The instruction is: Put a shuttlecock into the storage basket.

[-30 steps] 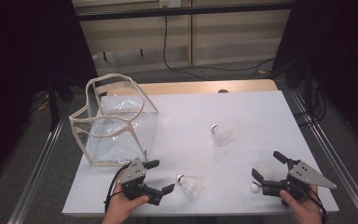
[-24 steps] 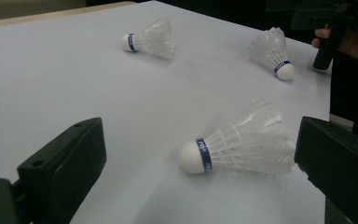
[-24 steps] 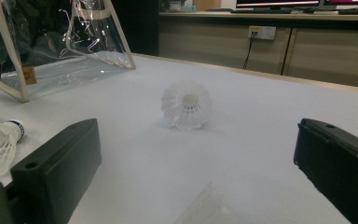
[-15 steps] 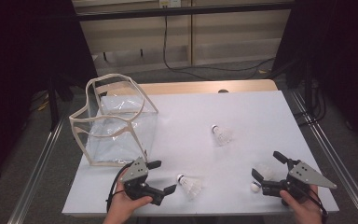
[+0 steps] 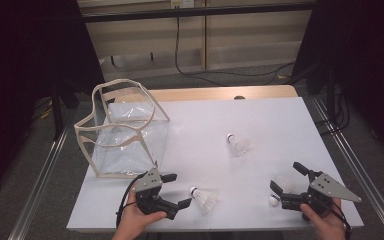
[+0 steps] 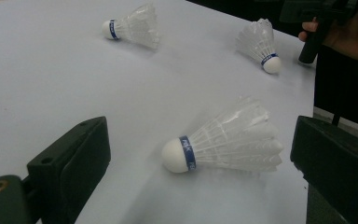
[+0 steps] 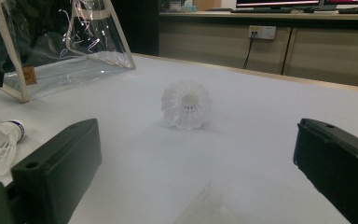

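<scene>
Two hand-held claws are seen at the near edge of a white table (image 5: pixel 260 125), each aimed at a shuttlecock. The left claw (image 5: pixel 176 190) is held with its jaws spread wide, and nothing is gripped between them; the nearest shuttlecock (image 5: pixel 204 198) is lying on its side just beyond the jaw tips, its cork pointing back toward the claw. In the left gripper view this shuttlecock (image 6: pixel 223 142) is framed between the two black jaws, untouched by either.

The right claw (image 5: pixel 286 178) is likewise held spread, with a second shuttlecock (image 5: pixel 281 189) lying on the table between its jaws, feathers away from the person; whether a jaw is touching it cannot be told. A third shuttlecock (image 5: pixel 237 145) is resting near the middle of the table, well apart from both claws. A clear plastic bag (image 5: pixel 122 132) with cream trim is standing open at the table's left side, near the left claw.
</scene>
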Available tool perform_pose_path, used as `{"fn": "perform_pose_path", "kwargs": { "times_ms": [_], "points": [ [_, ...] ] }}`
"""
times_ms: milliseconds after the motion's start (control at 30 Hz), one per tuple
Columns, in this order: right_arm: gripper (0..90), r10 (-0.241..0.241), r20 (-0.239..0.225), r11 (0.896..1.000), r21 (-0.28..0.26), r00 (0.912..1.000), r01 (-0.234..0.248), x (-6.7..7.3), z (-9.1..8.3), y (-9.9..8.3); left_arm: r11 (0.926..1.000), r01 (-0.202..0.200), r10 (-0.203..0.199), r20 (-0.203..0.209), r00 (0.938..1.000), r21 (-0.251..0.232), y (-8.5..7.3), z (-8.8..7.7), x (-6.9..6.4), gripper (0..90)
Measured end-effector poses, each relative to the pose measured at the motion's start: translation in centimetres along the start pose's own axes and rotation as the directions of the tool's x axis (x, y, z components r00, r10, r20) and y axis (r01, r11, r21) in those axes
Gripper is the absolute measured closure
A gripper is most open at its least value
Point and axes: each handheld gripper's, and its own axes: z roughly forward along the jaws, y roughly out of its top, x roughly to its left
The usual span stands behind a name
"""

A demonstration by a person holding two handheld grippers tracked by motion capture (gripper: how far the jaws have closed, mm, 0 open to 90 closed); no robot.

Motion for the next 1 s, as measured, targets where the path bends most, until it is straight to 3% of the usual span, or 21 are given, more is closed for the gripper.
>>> {"fn": "perform_pose_path", "kwargs": {
  "times_ms": [1000],
  "points": [
    [0.5, 0.007, 0.002, 1.0, 0.002, 1.0, -0.007, -0.1, 0.0, 0.0, 0.9945, -0.05, 0.046, 0.05, 0.9977, 0.092, 0.4, 1.4, -0.3, 5.2]
  ]
}}
